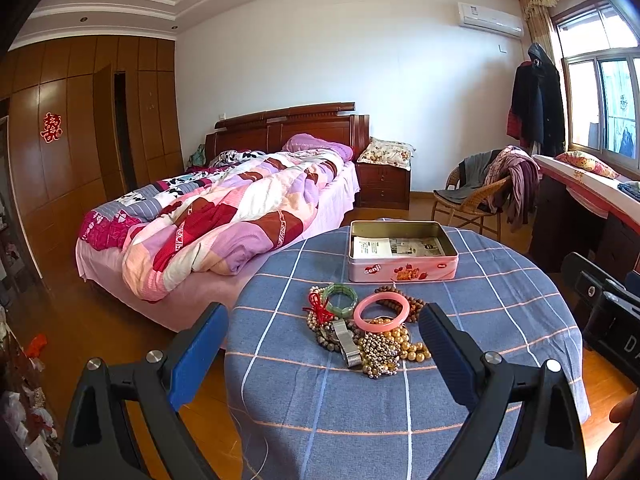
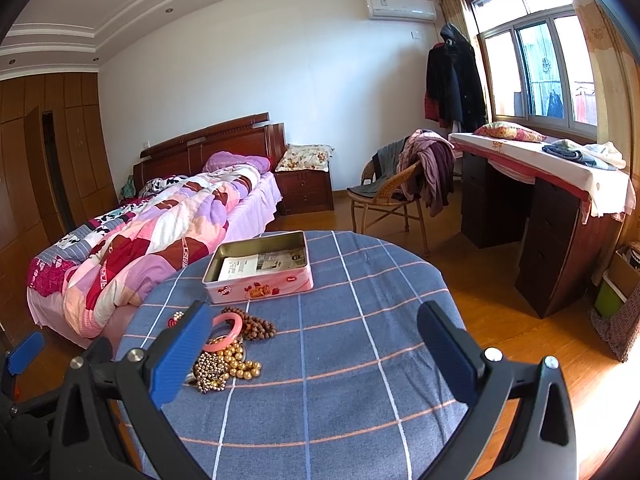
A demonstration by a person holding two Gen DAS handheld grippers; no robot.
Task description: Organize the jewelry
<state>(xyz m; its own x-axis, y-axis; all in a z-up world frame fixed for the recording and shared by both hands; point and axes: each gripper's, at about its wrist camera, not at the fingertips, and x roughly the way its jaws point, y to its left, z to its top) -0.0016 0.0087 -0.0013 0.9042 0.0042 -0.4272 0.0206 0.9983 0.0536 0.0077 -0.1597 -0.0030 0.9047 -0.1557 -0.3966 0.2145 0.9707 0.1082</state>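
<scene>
A pile of jewelry lies on the round table with a blue checked cloth (image 1: 500,312): a pink bangle (image 1: 382,313), a green bangle (image 1: 340,300), brown wooden beads (image 1: 416,304), gold pearls (image 1: 412,346), a silver watch band (image 1: 347,342) and a red tassel (image 1: 318,308). Behind it stands an open pink tin (image 1: 402,270) lined with paper. My left gripper (image 1: 324,344) is open and empty, just short of the pile. My right gripper (image 2: 316,340) is open and empty over bare cloth, right of the pile (image 2: 228,360) and the tin (image 2: 260,286).
A bed with a patchwork quilt (image 1: 224,220) stands left of the table. A wicker chair with clothes (image 2: 396,188) and a dark desk (image 2: 552,216) under the window stand on the right. The wooden floor (image 2: 500,292) surrounds the table.
</scene>
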